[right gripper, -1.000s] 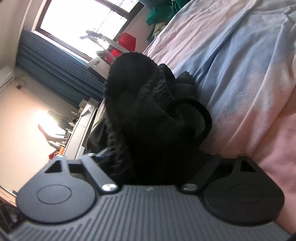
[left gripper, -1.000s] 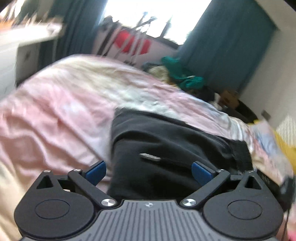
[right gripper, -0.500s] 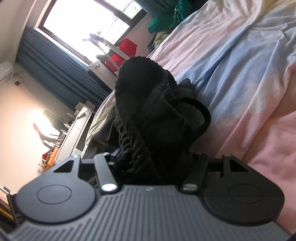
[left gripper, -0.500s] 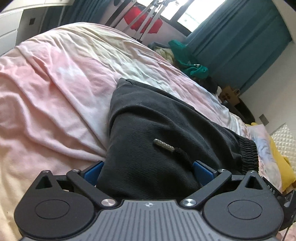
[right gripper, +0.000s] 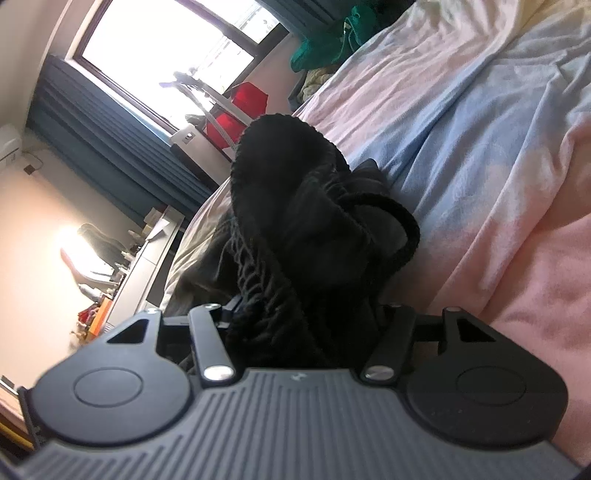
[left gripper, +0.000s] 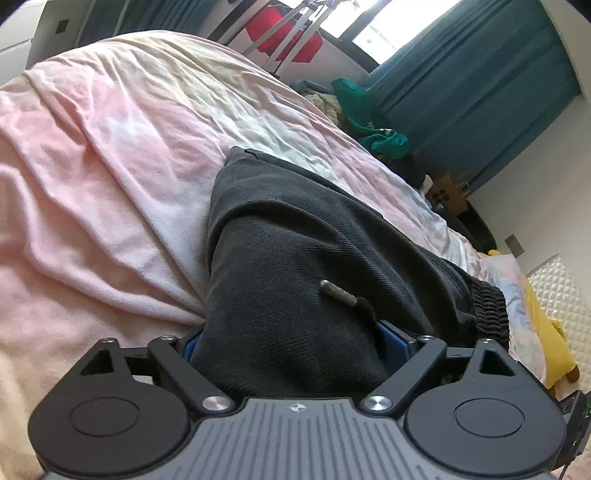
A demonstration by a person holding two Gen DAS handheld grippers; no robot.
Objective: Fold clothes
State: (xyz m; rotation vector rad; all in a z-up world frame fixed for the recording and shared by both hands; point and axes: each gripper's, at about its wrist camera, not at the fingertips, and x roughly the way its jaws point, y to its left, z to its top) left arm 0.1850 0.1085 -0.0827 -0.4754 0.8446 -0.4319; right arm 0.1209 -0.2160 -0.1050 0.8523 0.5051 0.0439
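Left gripper [left gripper: 291, 343] has closed further onto the black trousers [left gripper: 314, 258]; right gripper [right gripper: 306, 325] apparently clamps the waistband [right gripper: 280, 177]; the fold can proceed.

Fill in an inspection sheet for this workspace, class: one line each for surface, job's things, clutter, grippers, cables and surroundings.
Surface: bed sheet, pink, cream and pale blue, wrinkled.
Job's things: black trousers lying on the sheet; metal-tipped drawstring on top; ribbed waistband bunched up at the right gripper.
Clutter: green garment heaped beyond the bed; yellow cloth at the bed's edge.
Grippers: left gripper shut on trousers fabric; right gripper shut on the waistband.
Cables: nothing seen for certain.
Surroundings: teal curtains, bright window, red item on a rack, cardboard box.
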